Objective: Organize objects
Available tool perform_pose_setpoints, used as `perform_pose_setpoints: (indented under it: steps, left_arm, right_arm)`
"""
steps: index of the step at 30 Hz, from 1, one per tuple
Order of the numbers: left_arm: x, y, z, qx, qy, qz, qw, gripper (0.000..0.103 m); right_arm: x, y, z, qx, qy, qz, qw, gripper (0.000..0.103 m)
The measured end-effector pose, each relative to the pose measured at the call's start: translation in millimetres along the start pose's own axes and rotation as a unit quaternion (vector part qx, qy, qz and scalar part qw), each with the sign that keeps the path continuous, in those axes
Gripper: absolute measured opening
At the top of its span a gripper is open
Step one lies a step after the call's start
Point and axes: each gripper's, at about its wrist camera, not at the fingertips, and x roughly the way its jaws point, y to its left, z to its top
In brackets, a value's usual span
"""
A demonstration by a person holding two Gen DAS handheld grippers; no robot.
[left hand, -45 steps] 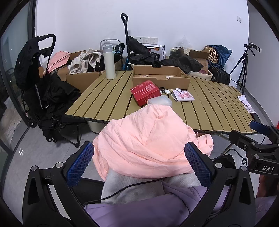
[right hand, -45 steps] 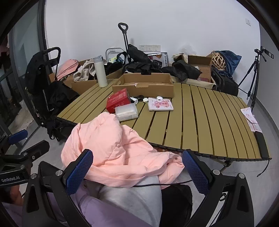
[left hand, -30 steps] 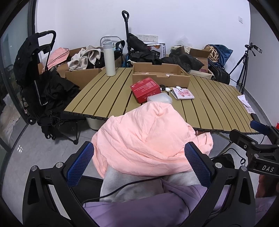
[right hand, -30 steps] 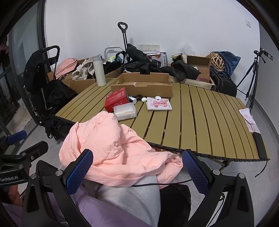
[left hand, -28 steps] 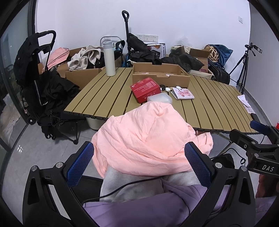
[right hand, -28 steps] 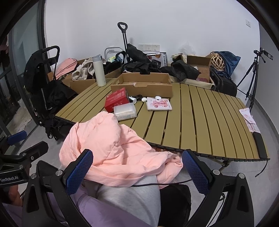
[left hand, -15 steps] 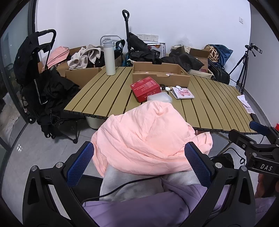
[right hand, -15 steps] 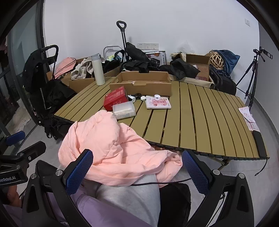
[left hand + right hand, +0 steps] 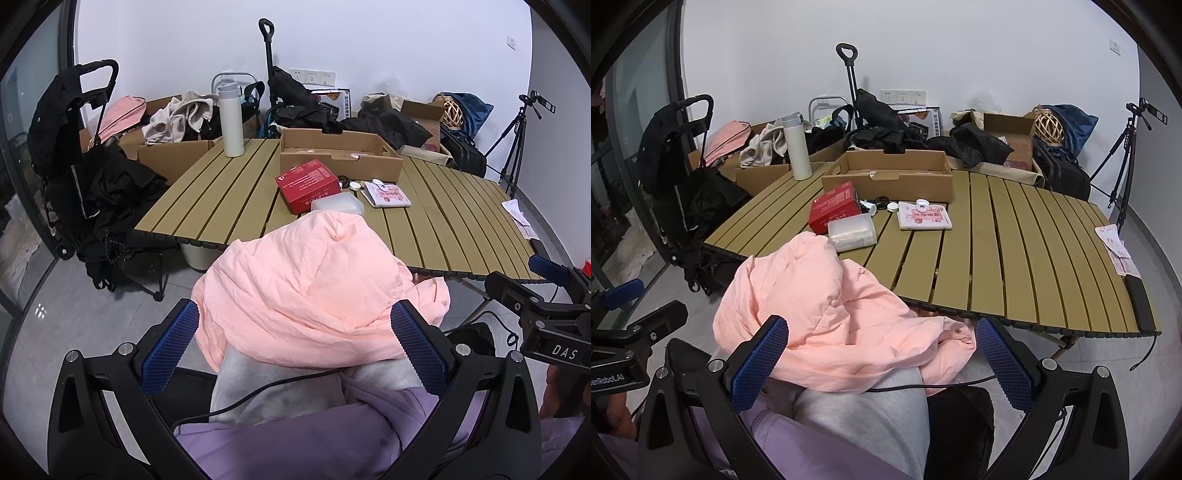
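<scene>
— So, what has changed over the last second or so?

— Little. Both views have drifted back and up slightly, so the slatted table (image 9: 1015, 236) sits a touch lower in view. Nothing on it has moved. I judge the sorting has not started.

— The grippers?

— The left gripper (image 9: 295, 347) and the right gripper (image 9: 881, 360) both have jaws spread wide, holding nothing, low over the person's lap and the pink quilted jacket (image 9: 310, 280), well short of the table's near edge.

— Where are the things to organize?

— Clustered toward the far edge, in front of the open cardboard box (image 9: 890, 175): a red carton (image 9: 834, 210), glossy and rectangular; a clear plastic container (image 9: 852, 230), rigid, just beside it on the near side; a flat pink-printed white pouch (image 9: 924, 215) with a small white round piece at its far edge. A tall, smooth white flask (image 9: 231, 120) stands upright near the far left corner.

— And the jacket?

— Soft, puffy, crumpled; it would sag if lifted.
</scene>
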Motion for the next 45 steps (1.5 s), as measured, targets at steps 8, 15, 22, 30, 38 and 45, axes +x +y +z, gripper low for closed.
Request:
perform_pose_setpoints:
  steps: [8,15,22,30,38,45]
  left_arm:
    - [-1.7,1.6,0.4,0.010,0.002,-0.013,0.9999,0.103]
    - [-1.7,1.5,0.6,0.010,0.003,-0.013,0.9999,0.103]
    - [-1.7,2.5,-0.9,0.010,0.004,-0.016,0.9998,0.103]
    - [7.6,12.4,-10.1,-0.026,0.021,-0.023,0.9992,0.103]
    - [48.2,3.3,-7.5,0.004,0.076,-0.034,0.9965,0.103]
    - [88.8,1.2,21.3,0.011,0.086,-0.032,0.9958,0.103]
  right_arm:
    - [0.5,-2.5,-0.1,0.012,0.004,0.012,1.000,0.103]
    - [1.7,-6.4,0.3,0.022,0.008,0.023,0.999,0.103]
    - [4.5,-5.3,-2.7,0.021,0.012,0.026,0.999,0.103]
    - [-5.2,-14.0,-21.8,0.100,-0.003,0.040,0.994,0.103]
    - [19.8,-13.1,-33.5,0.104,0.031,0.068,0.992,0.103]
    - [66.8,-11.9,-14.6,0.071,0.087,0.073,0.991,0.103]
